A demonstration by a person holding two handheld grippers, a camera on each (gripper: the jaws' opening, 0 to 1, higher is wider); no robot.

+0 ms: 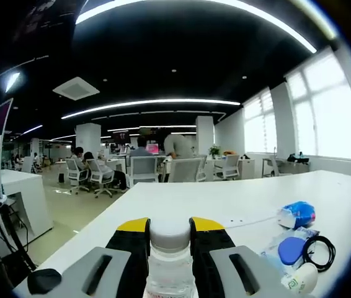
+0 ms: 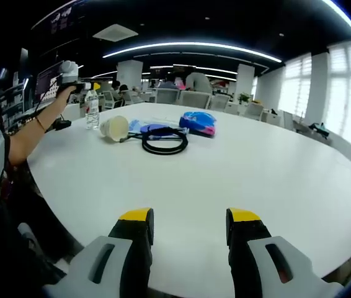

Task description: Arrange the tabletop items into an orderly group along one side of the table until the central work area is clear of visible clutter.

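A clear water bottle point(image 1: 169, 261) with a white cap stands on the white table point(image 1: 225, 202), near its left edge. The left gripper point(image 1: 169, 231) squeezes the bottle between its two yellow-tipped jaws. In the right gripper view the bottle point(image 2: 92, 108) is at the far left of the table, with a person's hand point(image 2: 64, 93) holding the left gripper beside it. Just right of the bottle lie a cream cup point(image 2: 115, 128) on its side, a coiled black cable point(image 2: 164, 143), a flat blue thing point(image 2: 154, 128) and a blue and pink packet point(image 2: 198, 122). The right gripper point(image 2: 190, 225) hangs over the near bare table, jaws apart, holding nothing. Office chairs point(image 1: 144, 169) stand far behind.
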